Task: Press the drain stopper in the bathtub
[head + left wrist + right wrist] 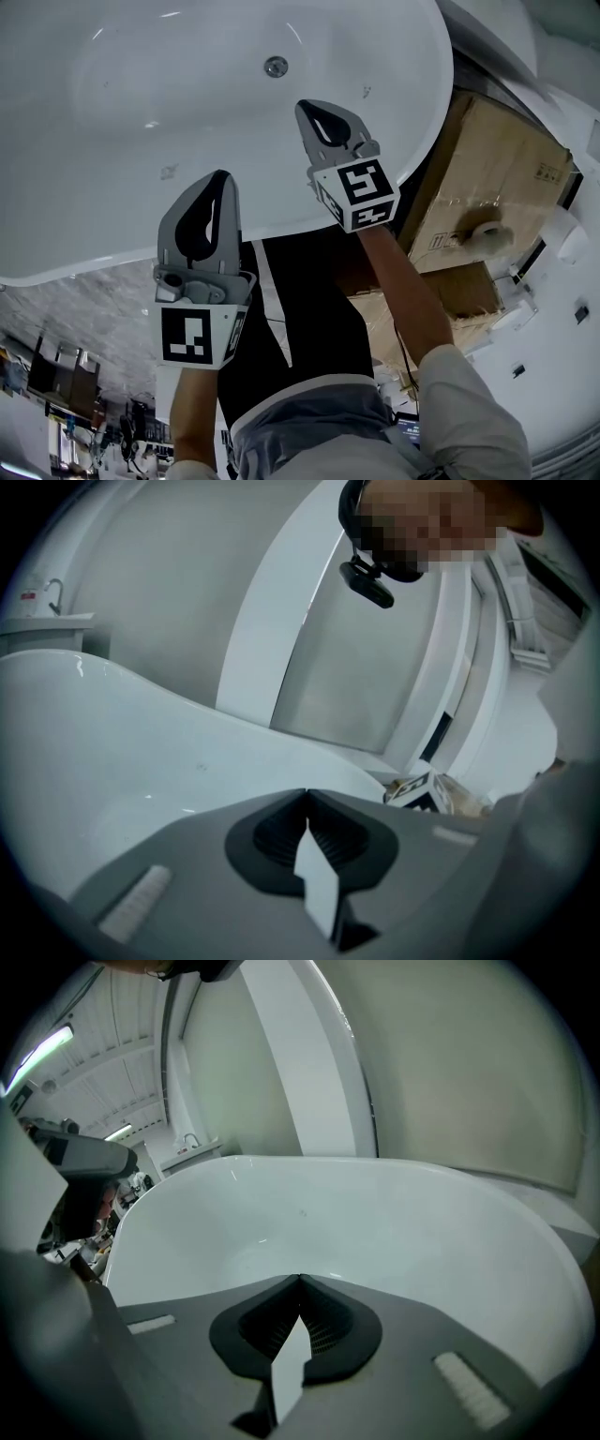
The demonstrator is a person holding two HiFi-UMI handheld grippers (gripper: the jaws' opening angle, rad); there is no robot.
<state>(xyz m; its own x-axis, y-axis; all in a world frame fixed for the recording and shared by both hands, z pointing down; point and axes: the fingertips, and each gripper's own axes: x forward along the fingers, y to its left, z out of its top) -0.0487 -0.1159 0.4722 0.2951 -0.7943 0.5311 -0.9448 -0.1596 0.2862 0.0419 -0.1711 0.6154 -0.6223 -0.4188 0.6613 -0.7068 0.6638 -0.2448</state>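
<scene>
Left gripper: jaws pressed together, tips meeting, nothing pinched. The left gripper view confirms it, with only the dark ribbed pads in the pocket behind the tips. It touches nothing and hangs over the near rim of the bathtub.

Right gripper: same state, jaws closed tip to tip and empty, as the right gripper view shows. It's held further in, over the tub's basin, clear of the surface.

Drain stopper: small round metal disc on the tub floor, beyond the right gripper's tips and slightly to their left. There's a gap between them, no contact. The left gripper is well apart from it.

In the right gripper view the white basin fills the area ahead of the jaws; can't make out the stopper there.

Right of the tub: stacked cardboard boxes, with a pale round object lying on them.
</scene>
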